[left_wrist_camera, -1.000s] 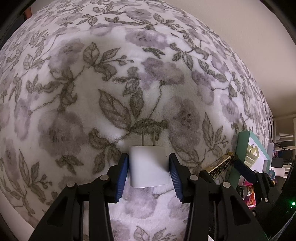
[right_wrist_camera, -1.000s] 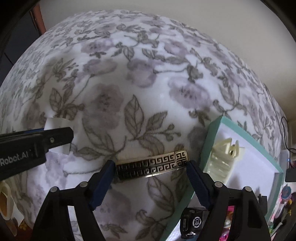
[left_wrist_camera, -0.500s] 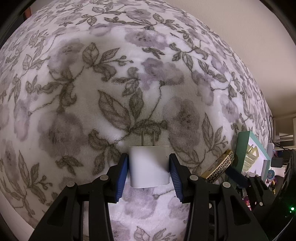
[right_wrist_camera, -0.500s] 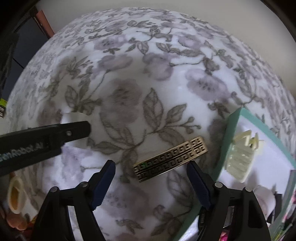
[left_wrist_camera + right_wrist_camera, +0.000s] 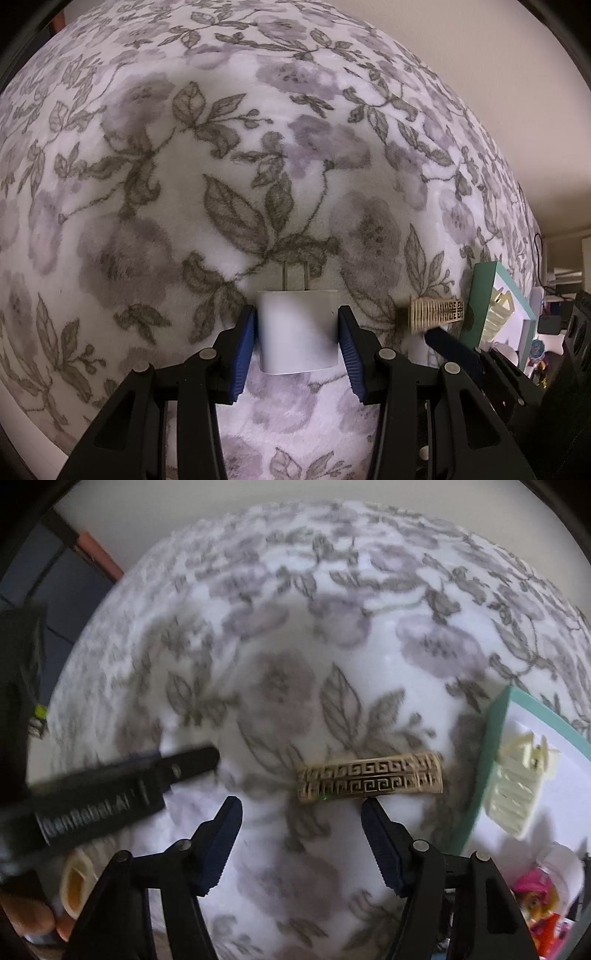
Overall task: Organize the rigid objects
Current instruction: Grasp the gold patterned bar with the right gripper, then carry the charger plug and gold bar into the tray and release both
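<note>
Two grippers, one charger, one gold barrette, one cream claw clip and one teal tray, all on a floral blanket [image 5: 155, 206]. The left gripper [image 5: 297, 339] is clamped on the white charger [image 5: 297, 332], blue pads pressed flat against both its sides, and the charger's two metal prongs poke out past the fingertips over the blanket. The right gripper [image 5: 302, 814] is a different story: its jaws are closing but there's nothing between them. The barrette [image 5: 370, 778] lies flat on the blanket just beyond the fingertips, off to the right, with only the right finger's tip close to its near edge and the left finger well clear of it. It sits just left of the tray [image 5: 480, 768], and the claw clip [image 5: 517, 786] is lying inside the tray on its white floor. The left wrist view only catches the barrette as a blurry end-on sliver with one of the right gripper's blue fingers right under it, plus a thin slice of the tray and clip at the right edge. The right wrist view shows the barrette's whole fretwork pattern, and it also gets the left gripper's black side coming in from the left, though the charger itself is hidden there. That view's pretty motion-blurred. Some colourful clutter sits at its bottom right corner, too fuzzy to name.
</note>
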Action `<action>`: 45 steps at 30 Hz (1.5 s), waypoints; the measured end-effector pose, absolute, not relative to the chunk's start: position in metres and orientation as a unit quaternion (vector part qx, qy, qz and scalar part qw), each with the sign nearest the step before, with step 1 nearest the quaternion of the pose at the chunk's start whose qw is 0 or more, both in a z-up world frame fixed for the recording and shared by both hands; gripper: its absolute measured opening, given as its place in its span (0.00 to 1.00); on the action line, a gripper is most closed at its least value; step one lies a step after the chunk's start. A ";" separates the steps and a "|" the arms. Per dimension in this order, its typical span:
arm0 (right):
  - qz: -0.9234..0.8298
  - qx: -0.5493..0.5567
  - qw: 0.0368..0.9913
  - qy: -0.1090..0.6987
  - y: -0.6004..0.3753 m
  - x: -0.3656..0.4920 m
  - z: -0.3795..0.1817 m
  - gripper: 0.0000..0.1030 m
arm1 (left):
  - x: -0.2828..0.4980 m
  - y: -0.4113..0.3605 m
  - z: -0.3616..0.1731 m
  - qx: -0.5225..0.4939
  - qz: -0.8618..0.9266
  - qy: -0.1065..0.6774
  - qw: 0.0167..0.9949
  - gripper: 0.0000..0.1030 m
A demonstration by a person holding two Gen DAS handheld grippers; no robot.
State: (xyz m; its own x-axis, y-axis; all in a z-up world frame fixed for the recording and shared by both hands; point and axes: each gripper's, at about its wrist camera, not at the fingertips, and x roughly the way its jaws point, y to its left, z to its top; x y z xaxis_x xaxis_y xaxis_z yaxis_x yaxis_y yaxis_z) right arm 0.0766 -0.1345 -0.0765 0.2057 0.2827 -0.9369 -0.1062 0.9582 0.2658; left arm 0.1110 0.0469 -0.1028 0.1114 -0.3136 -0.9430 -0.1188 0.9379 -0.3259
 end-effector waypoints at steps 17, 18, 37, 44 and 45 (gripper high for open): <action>0.005 0.027 0.790 0.613 -0.163 0.091 -0.056 0.67 | 0.120 0.053 -0.104 -0.155 -0.047 0.658 0.735 0.44; -0.001 0.031 0.786 0.617 -0.165 0.092 -0.059 0.67 | 0.120 0.052 -0.104 -0.156 -0.047 0.659 0.735 0.44; -0.008 0.073 0.782 0.619 -0.149 0.102 -0.080 0.77 | 0.120 0.053 -0.106 -0.157 -0.051 0.659 0.734 0.44; -0.016 0.073 0.785 0.615 -0.148 0.102 -0.080 0.80 | 0.120 0.052 -0.106 -0.163 -0.051 0.658 0.733 0.44; -0.017 0.073 0.784 0.616 -0.145 0.104 -0.083 0.81 | 0.120 0.053 -0.106 -0.166 -0.051 0.658 0.733 0.44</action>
State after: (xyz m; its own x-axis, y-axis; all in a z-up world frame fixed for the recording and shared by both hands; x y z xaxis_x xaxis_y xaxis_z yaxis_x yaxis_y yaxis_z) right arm 0.1039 -0.1450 -0.0833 0.2397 0.0636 -0.9688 0.1163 0.9888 0.0936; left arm 0.1200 0.0531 -0.1063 0.1292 -0.2938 -0.9471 -0.1435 0.9395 -0.3110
